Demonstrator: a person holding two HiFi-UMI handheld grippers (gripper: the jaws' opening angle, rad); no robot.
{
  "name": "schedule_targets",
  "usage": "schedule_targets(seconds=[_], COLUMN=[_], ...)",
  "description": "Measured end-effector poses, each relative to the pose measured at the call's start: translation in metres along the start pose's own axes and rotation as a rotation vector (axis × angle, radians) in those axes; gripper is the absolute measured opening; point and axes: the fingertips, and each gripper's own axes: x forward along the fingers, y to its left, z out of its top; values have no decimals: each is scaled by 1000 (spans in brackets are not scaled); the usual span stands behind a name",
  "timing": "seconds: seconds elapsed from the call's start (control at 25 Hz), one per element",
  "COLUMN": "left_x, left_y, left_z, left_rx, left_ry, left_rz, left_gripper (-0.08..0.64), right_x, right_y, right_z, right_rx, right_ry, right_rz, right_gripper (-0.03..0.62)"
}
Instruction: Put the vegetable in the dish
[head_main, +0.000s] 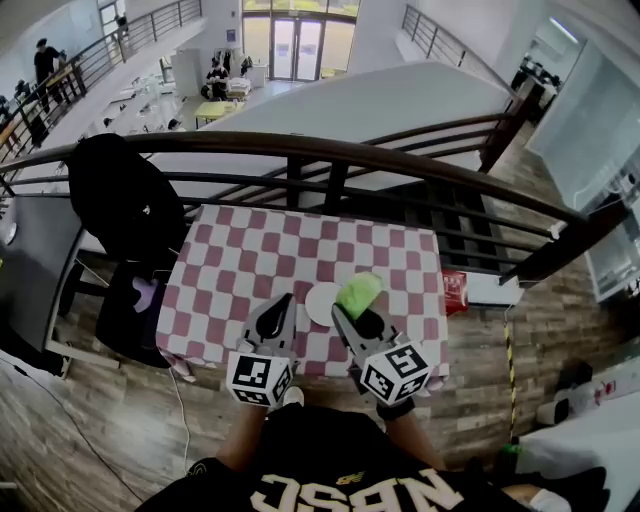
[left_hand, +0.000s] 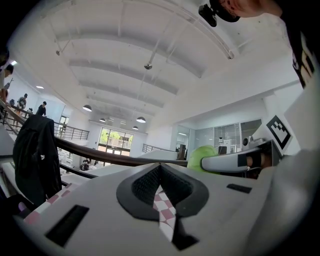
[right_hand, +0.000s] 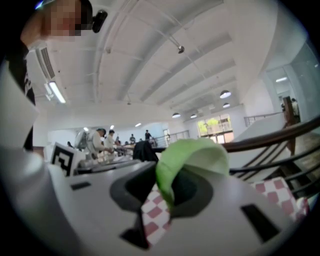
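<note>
The fingers (right_hand: 131, 189) of my right gripper (head_main: 350, 316) are clamped on the green vegetable (right_hand: 195, 152), which juts up past their tips, off the desk (head_main: 250, 250). My left gripper (head_main: 274, 322) is clenched on nothing. In the head view the white dish (head_main: 320, 303) lies between the two grippers, with the vegetable at its right edge. Beyond the checkered desk runs a railing (head_main: 330, 152), with a black jacket (head_main: 125, 195) hanging at it.

Black jacket (head_main: 125, 200) draped over railing (head_main: 330, 150); checkered table (head_main: 250, 260).
</note>
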Motion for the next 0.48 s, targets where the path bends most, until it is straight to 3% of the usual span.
schedule_targets(seconds=[0.12, 0.24, 0.48], left_x=[9, 18, 30], left_y=[18, 33, 47], left_z=[-7, -29, -59], left_rx=[-13, -41, -83], left_ry=[1, 69, 134], left_rz=[-6, 9, 14], left_gripper=[18, 18, 18], right_x=[19, 28, 33], right_y=[3, -8, -43], right_z=[-5, -14, -38], right_rx=[1, -46, 11], right_ry=[5, 64, 142], right_rz=[19, 5, -49], right_gripper=[95, 95, 95])
